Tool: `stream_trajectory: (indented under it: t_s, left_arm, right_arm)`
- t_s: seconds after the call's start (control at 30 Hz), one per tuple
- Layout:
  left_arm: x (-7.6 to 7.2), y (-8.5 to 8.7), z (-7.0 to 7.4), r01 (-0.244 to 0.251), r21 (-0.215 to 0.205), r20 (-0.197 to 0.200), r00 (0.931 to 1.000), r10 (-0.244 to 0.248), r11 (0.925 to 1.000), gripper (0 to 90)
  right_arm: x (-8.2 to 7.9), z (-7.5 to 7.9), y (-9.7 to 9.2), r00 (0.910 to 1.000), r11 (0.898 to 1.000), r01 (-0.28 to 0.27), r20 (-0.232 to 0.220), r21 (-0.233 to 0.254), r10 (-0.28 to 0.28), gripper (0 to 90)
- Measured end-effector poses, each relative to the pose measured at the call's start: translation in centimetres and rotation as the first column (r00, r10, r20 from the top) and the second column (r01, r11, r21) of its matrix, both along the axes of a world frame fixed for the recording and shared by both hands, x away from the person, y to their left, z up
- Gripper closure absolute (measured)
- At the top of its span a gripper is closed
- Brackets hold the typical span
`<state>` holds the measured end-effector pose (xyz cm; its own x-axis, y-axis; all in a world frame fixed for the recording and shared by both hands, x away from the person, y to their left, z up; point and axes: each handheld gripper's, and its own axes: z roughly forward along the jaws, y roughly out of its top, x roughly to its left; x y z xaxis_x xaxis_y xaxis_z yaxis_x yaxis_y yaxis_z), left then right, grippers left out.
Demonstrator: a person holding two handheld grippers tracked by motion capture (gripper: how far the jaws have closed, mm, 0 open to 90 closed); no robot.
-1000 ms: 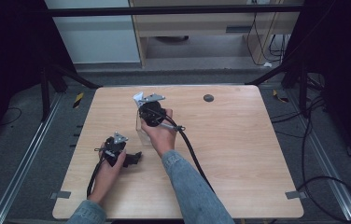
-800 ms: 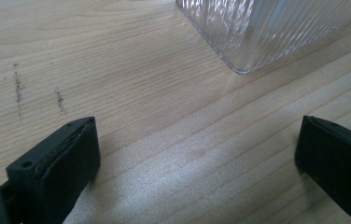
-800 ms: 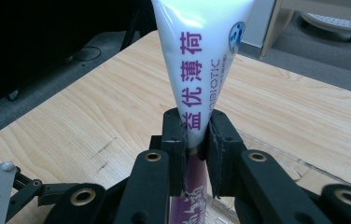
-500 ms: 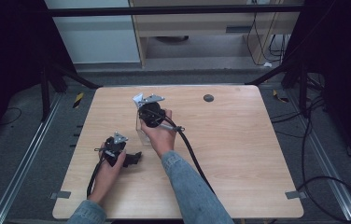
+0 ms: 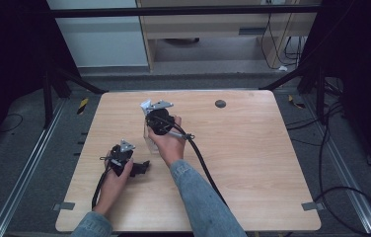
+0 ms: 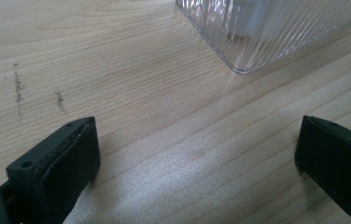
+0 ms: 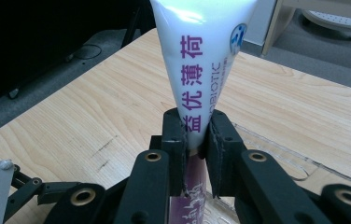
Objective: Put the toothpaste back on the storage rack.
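Toothpaste tube [image 7: 200, 70] clamped between right gripper [image 7: 197, 135] jaws, seemingly over ribbed glass container [image 6: 267, 32]

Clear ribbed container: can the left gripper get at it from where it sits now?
Probably yes. The left gripper has its jaws wide apart with nothing between them, and only bare table lies between it and the clear ribbed container. The right gripper, shut on the toothpaste tube, hovers above it.

Blue denim sleeves [image 5: 201, 197] are worn. Each black claw [image 5: 124, 159] is topped by a grey three-cornered plate [image 5: 127, 145] and trailed by a black cable [image 5: 205, 165].
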<state>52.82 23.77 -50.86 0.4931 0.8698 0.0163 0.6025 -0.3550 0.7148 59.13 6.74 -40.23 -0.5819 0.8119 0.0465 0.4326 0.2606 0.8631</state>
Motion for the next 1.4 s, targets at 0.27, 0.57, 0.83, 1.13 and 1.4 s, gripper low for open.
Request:
stream_trajectory:
  t_s: [0.27, 0.57, 0.83, 1.13, 1.4]
  left_arm:
    - [0.0, 0.0, 0.0, 0.0, 0.0, 0.0, 1.0, 0.0, 1.0, 0.0]
    - [0.0, 0.0, 0.0, 0.0, -0.001, 0.0, 1.0, 0.0, 1.0, 0.0]
    - [0.0, 0.0, 0.0, 0.0, 0.0, 0.0, 1.0, 0.0, 1.0, 0.0]
    - [0.0, 0.01, 0.0, 0.001, 0.001, 0.001, 1.0, -0.001, 1.0, 0.0]
    - [0.01, 0.01, 0.0, 0.001, 0.001, 0.001, 1.0, -0.001, 1.0, 0.0]
  right_arm:
    - [0.03, -0.04, 0.11, 1.0, 1.0, 0.001, -0.001, 0.006, -0.001, 78.7]
    - [0.13, -0.12, 0.17, 1.0, 1.0, 0.006, -0.005, 0.005, -0.006, 78.7]
    - [0.24, -0.11, 0.16, 1.0, 1.0, 0.008, -0.006, 0.005, -0.008, 78.7]
    - [0.54, -0.16, 0.27, 0.9999, 1.0, 0.016, -0.007, 0.009, -0.015, 78.4]
    - [0.75, -0.2, 0.21, 0.9998, 1.0, 0.016, -0.01, 0.015, -0.016, 78.1]
